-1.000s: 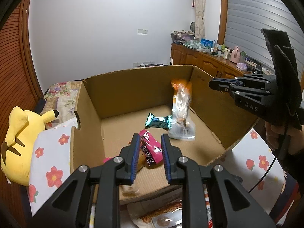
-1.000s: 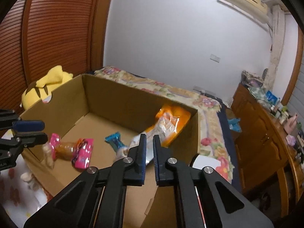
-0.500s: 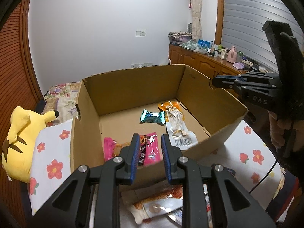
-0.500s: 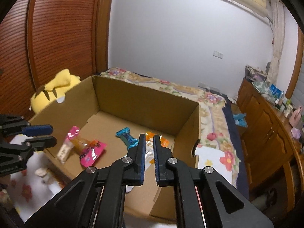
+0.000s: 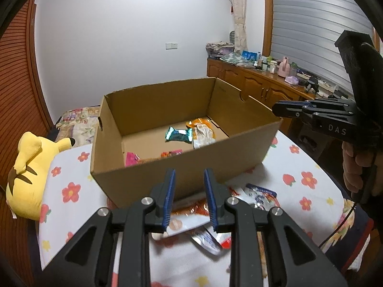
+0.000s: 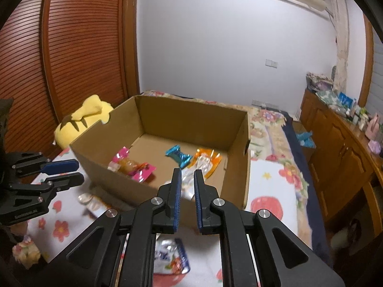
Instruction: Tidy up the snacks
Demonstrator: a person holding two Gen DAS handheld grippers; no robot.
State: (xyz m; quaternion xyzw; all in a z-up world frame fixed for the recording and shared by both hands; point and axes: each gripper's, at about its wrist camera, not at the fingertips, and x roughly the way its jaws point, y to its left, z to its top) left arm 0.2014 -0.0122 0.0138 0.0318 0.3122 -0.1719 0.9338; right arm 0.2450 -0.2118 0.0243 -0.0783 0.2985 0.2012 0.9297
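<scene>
At far left of the left wrist view lies a yellow plush toy (image 5: 31, 172). Centre frame, the cardboard box (image 5: 167, 174) holds a teal snack (image 5: 179, 134) and an orange packet (image 5: 201, 129). Lower centre, the left gripper (image 5: 189, 197) is opening, nothing between its fingers, above loose snack packets (image 5: 261, 197). The right gripper (image 6: 184, 199), lower centre of its own view, is likewise opening and empty.

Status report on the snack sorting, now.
Left gripper and right gripper both empty, jaws opening. Three snacks in the cardboard box; loose packets on the floral cloth before it. Nothing blocking them.
</scene>
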